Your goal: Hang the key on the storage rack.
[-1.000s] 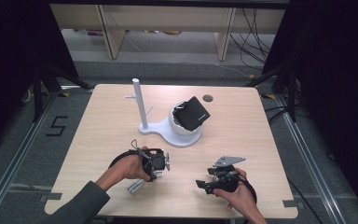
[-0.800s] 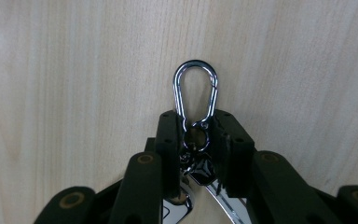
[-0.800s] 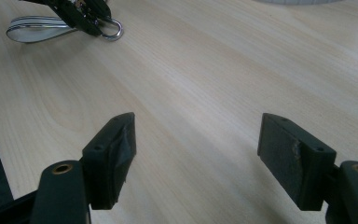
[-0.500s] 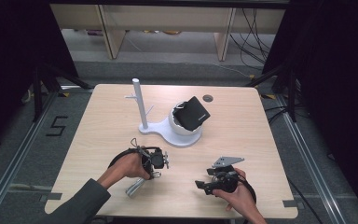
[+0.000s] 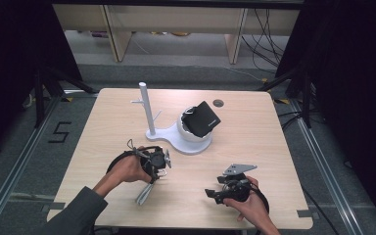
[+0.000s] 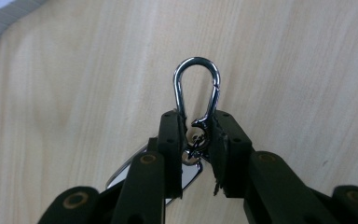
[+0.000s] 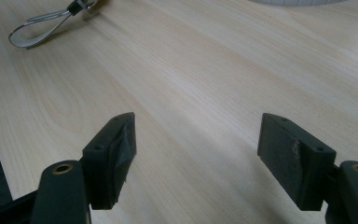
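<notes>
A chrome carabiner clip sticks out past the tips of my left gripper. The jaws have just been closing and now pinch its lower swivel end. A grey strap hangs from the clip below the jaws. In the high view the left gripper is a little above the table's front left, with the strap trailing down to the wood. My right gripper stands open above bare wood, and the high view has it at the front right. The strap's loop lies far off at its upper left.
A white stand with a tall post sits at the table's middle. A black boxy object rests tilted on its dome. A small round hole marks the far side of the wooden tabletop.
The left hand has risen slightly and shifted toward the stand with the clip in its jaws, so the strap now hangs from it. The right hand has not moved.
</notes>
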`<state>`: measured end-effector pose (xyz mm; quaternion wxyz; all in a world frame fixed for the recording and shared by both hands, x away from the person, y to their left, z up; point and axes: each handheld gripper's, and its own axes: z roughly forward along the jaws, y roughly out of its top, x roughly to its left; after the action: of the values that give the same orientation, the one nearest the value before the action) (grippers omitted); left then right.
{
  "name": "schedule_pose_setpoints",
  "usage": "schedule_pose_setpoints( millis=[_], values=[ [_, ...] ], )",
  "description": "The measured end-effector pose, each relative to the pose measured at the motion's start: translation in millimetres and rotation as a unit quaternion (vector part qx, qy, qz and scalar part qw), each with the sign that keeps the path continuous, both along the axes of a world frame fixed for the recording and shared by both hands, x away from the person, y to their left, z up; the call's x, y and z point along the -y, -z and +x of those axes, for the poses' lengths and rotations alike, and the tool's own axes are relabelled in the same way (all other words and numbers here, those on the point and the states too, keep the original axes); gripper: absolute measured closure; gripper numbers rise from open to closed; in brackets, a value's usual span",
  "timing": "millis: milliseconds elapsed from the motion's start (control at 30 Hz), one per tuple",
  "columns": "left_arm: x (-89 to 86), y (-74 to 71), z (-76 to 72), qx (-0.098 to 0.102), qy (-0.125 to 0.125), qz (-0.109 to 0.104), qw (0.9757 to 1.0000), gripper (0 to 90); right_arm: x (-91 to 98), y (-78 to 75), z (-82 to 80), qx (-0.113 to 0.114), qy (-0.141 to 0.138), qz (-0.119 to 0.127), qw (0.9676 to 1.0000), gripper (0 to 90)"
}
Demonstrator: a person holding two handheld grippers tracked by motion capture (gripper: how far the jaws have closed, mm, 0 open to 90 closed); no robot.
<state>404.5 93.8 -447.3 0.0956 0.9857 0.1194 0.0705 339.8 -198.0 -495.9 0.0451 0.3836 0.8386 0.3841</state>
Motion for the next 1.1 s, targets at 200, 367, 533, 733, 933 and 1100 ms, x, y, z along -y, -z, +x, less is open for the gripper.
schedule_pose_setpoints(
  millis=[200, 367, 533, 733, 933, 1100],
  values=[
    [-11.9, -14.2, 4.2, 0.014, -0.023, -0.023, 0.9994, 74.2, 0.0, 0.1, 0.2, -0.002, 0.001, 0.0, 1.0, 29.2],
    [-26.7, -35.9, 8.3, 0.025, -0.043, -0.036, 0.9981, 74.3, -0.1, -0.1, 0.1, -0.006, 0.004, 0.003, 1.0, 29.1],
    [-43.8, -59.0, 14.0, 0.039, -0.069, -0.03, 0.9964, 74.3, 0.6, -0.5, 0.6, -0.003, 0.006, 0.006, 1.0, 29.1],
    [-59.5, -79.8, 22.9, 0.05, -0.095, -0.026, 0.9939, 74.4, 0.5, -1.2, 0.9, -0.004, 0.005, 0.006, 1.0, 29.2],
    [-71.4, -97.8, 30.1, 0.058, -0.115, -0.024, 0.9913, 74.4, 0.7, -1.2, 1.1, -0.005, 0.006, 0.006, 1.0, 29.2],
    [-81.0, -114.9, 37.3, 0.069, -0.13, -0.02, 0.9889, 74.4, 0.4, -1.1, 1.3, -0.002, 0.002, 0.005, 1.0, 29.2]
  ],
)
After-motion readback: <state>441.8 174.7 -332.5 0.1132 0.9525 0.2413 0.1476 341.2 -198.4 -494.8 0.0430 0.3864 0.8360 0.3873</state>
